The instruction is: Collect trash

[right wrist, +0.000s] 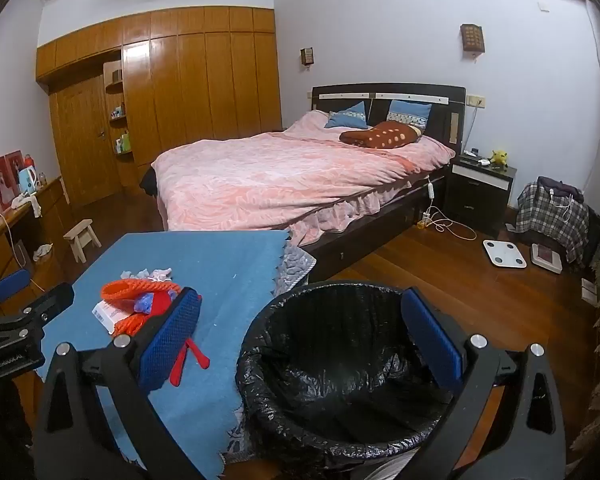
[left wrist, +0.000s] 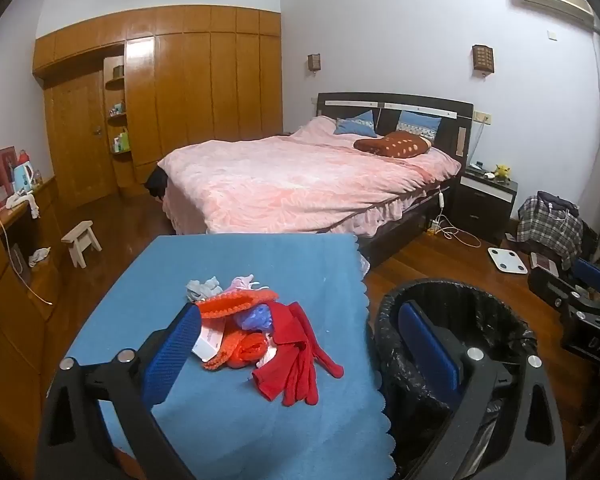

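Observation:
A pile of trash [left wrist: 260, 332] lies on a table under a blue cloth [left wrist: 236, 264]: orange netting, red cloth strips, a white card, grey and pink scraps. It also shows in the right wrist view [right wrist: 136, 304]. A bin with a black liner [right wrist: 340, 364] stands at the table's right side, seen too in the left wrist view [left wrist: 460, 320]. My left gripper [left wrist: 300, 344] is open and empty, above the pile's near side. My right gripper [right wrist: 304, 332] is open and empty, above the bin.
A bed with a pink cover [left wrist: 300, 176] stands behind the table. A small wooden stool [left wrist: 82, 240] is on the floor at left by a long cabinet [left wrist: 8, 264]. A white scale [right wrist: 504, 254] and a nightstand [right wrist: 480, 188] are at right.

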The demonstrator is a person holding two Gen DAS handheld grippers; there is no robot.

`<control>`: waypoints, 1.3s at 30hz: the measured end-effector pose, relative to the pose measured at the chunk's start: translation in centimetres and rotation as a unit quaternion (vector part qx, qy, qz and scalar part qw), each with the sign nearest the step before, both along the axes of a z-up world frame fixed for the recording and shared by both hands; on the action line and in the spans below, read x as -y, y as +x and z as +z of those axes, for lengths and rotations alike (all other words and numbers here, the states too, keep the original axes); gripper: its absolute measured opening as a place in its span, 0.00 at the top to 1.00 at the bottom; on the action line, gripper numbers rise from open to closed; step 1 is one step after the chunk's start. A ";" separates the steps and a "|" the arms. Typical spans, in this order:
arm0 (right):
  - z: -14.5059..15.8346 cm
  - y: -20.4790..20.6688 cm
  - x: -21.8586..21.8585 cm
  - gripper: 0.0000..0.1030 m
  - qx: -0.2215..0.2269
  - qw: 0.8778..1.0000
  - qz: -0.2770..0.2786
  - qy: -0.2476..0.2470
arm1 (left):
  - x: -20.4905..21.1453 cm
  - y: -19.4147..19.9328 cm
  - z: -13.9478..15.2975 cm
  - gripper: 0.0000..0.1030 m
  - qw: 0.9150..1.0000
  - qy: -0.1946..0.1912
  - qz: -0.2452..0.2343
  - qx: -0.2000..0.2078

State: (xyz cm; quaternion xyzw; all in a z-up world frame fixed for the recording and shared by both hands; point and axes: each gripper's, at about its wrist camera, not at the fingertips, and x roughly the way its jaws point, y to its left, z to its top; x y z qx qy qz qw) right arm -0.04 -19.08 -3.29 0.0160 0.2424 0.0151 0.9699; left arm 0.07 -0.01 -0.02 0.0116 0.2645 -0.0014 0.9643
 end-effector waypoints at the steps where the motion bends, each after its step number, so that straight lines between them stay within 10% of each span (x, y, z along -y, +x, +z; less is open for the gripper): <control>1: 0.0 0.0 0.0 0.05 0.002 1.000 0.001 0.000 | 0.0 -0.1 0.0 0.06 1.000 0.000 0.000 0.004; 39: 0.0 0.1 -0.2 0.05 0.001 1.000 0.001 -0.001 | -0.6 0.0 0.0 0.06 1.000 -0.004 0.002 0.005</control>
